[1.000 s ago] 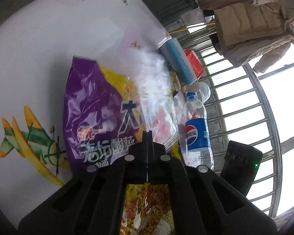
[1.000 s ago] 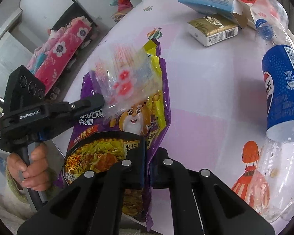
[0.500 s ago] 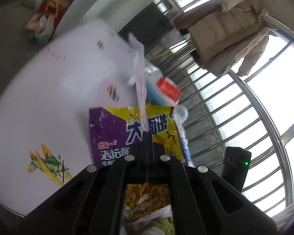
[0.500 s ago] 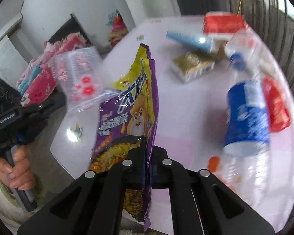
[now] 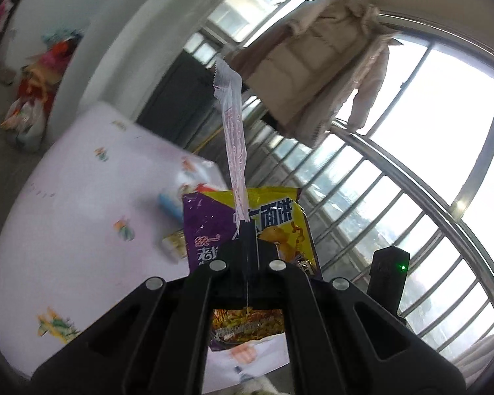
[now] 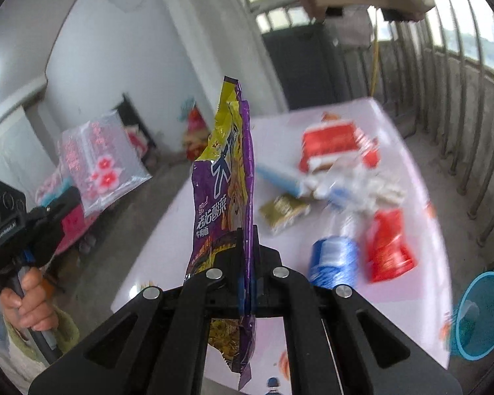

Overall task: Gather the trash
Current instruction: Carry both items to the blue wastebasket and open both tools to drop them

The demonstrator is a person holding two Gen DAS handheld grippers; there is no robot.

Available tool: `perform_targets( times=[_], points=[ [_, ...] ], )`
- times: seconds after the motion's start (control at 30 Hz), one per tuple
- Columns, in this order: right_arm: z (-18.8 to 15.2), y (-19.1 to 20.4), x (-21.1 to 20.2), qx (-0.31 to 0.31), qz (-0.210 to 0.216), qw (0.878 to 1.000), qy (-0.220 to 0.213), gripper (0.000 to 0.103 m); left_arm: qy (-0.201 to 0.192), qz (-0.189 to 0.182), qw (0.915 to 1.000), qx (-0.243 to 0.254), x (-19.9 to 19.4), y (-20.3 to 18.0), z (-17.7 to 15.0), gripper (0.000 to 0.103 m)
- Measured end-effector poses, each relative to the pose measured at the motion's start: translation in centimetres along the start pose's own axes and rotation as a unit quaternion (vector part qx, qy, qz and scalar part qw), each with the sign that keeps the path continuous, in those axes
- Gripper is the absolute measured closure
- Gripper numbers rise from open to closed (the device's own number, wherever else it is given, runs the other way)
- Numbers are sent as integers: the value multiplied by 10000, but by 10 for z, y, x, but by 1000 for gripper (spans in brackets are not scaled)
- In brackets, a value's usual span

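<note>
My left gripper (image 5: 247,227) is shut on a thin clear wrapper with pink flowers (image 5: 233,138), which stands edge-on above its fingertips. Behind it hangs a purple and yellow noodle bag (image 5: 207,227). The right wrist view shows my right gripper (image 6: 247,230) shut on that noodle bag (image 6: 224,171), holding it upright above the white table (image 6: 411,279). At that view's left, a hand holds the left gripper (image 6: 72,197) with the clear wrapper (image 6: 98,161) in the air. More trash lies on the table: red packets (image 6: 332,144), a blue-labelled bottle (image 6: 332,260), a gold box (image 6: 285,212).
A blue mesh basket (image 6: 480,316) stands on the floor by the table's right side. A blue tube box (image 6: 280,177) and a crushed red pack (image 6: 388,247) lie among the trash. Window bars (image 5: 378,204) run behind the table, with coats (image 5: 313,65) hanging above.
Both grippers have risen well above the table with their loads. The noodle bag has come off the tabletop and hangs upright. The clear wrapper has turned edge-on in the left view.
</note>
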State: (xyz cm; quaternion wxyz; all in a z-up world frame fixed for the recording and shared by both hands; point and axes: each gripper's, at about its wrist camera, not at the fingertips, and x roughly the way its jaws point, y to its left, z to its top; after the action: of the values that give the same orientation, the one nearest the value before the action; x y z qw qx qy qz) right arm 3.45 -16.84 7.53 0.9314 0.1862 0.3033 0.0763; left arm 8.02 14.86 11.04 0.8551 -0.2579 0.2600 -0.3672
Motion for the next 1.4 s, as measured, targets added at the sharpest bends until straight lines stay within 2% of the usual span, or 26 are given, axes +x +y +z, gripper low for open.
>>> perform_targets(
  times=[0.17,0.33,0.43,0.53,0.57,0.67,0.73,0.77,0.87,0.93,1.1,1.3,1.33,1.37,1.4],
  points=[
    [13,-40,-53,351,-467,9956,-730,101,133,-345,9985,407,29,-44,11,103],
    [8,-91,-98,838,-1046,9835,-1211,101,533,-677,9934,758,84,-92,9,103],
    [-1,-128,-124,1217,-1513,9703,-1446,101,969,-895,9881,789,128,-114,3,103],
    [-20,-165,-149,1603,-2140,9501,-1608,101,1486,-1095,9791,858,178,-137,-10,103],
    [-30,-182,-158,1787,-2475,9380,-1640,101,1658,-1154,9756,860,194,-143,-15,103],
    [-53,-217,-170,2188,-3073,9120,-1608,101,2277,-1209,9618,918,247,-166,-40,103],
    [-71,-242,-174,2497,-3352,8953,-1537,101,2701,-1147,9501,1054,283,-184,-61,103],
    [-84,-259,-174,2684,-3564,8830,-1460,101,2865,-1149,9443,1138,296,-190,-71,103],
    [-107,-295,-171,3058,-3797,8637,-1276,101,3409,-1049,9222,1493,346,-217,-109,103],
    [-125,-321,-162,3305,-3945,8504,-1090,101,3825,-888,9036,1713,382,-231,-141,103],
    [-158,-373,-140,3795,-3915,8347,-768,101,4623,-582,8576,2177,460,-254,-224,103],
    [-194,-432,-118,4417,-3700,8157,-517,99,5168,-351,8157,2578,527,-271,-314,103],
    [-205,-447,-111,4580,-3661,8091,-407,96,5211,-296,8127,2588,536,-271,-325,103],
    [-215,-461,-104,4717,-3714,7992,-304,83,5258,-203,8091,2616,545,-270,-336,100],
    [-224,-472,-100,4819,-3762,7909,-242,60,5319,-101,8044,2645,553,-270,-350,92]
  ],
)
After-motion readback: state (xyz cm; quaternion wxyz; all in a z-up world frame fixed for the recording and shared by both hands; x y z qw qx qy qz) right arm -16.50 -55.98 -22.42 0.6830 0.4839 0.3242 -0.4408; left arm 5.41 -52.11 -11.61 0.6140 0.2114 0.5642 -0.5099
